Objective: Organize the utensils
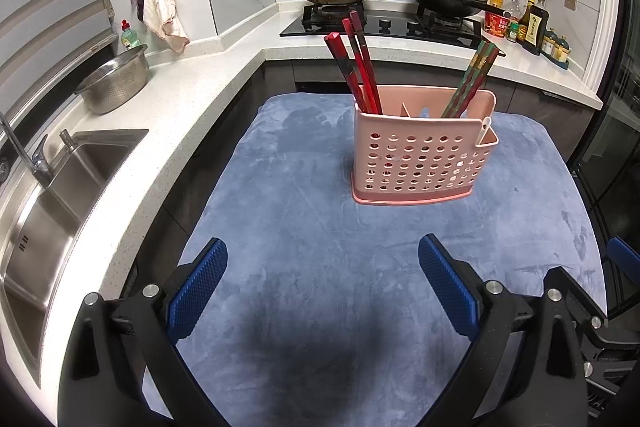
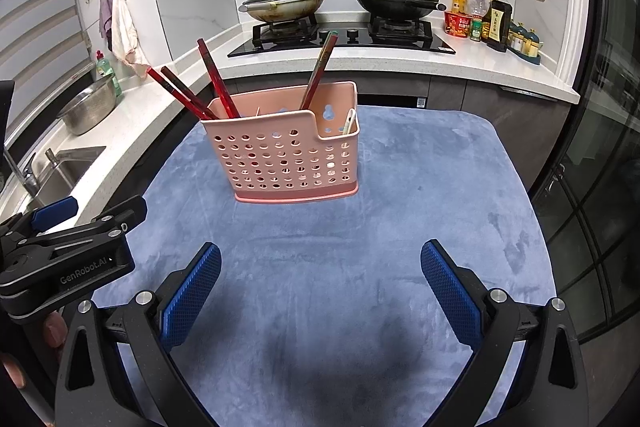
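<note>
The blue cloth [image 1: 320,227] covers the worktop across the middle of both views, and it is soft and loose; anything pushed along it could drag it into folds and unsettle what stands on it.

The pink holder [image 1: 424,155] stands upright on the cloth, right of centre in the left wrist view and just left of centre in the right wrist view. It looks light and tall for its base, so a sideways knock from either tool would likely tip it or slide it toward the far edge of the cloth.

The left tool [image 1: 322,279] sits low in the frame with its blue pads spread wide and nothing between them. The right tool [image 2: 320,283] is spread the same way and empty. The two bodies are close, the left one showing at the lower left of the right wrist view, so they could collide if both reach in together.

The red chopsticks [image 1: 356,67] lean left out of the holder's left compartment, and the green-patterned chopsticks [image 1: 470,87] lean right from another. Pulling a leaning stick at an angle could lever the holder over.

A small white utensil [image 2: 349,121] stands in the side pocket; thin and slick-looking, it may slip from the pads.
</note>
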Action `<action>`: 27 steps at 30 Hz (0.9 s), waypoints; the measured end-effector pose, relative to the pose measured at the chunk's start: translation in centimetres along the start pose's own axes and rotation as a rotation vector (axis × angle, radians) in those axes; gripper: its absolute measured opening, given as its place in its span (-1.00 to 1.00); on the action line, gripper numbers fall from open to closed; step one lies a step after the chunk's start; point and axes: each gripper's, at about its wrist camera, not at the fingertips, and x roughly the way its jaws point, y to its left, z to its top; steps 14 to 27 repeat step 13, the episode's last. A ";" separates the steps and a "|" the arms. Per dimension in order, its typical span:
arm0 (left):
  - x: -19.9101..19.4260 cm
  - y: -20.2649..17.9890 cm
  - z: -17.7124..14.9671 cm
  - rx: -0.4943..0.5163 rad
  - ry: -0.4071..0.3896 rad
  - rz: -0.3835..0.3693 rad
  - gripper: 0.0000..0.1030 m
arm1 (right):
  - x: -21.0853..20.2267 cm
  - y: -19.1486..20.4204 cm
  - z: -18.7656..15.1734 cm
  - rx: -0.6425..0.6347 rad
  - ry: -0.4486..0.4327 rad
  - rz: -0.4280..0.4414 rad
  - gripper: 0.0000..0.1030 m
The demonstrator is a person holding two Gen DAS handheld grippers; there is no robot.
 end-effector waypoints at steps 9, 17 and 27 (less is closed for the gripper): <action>0.1 0.0 -0.1 -0.004 0.002 0.005 0.79 | 0.1 0.0 0.0 0.001 0.001 -0.001 0.87; 0.3 0.0 -0.1 -0.003 0.008 -0.001 0.79 | 0.1 0.0 -0.2 0.006 0.001 -0.004 0.87; 0.3 0.0 -0.1 -0.003 0.008 -0.001 0.79 | 0.1 0.0 -0.2 0.006 0.001 -0.004 0.87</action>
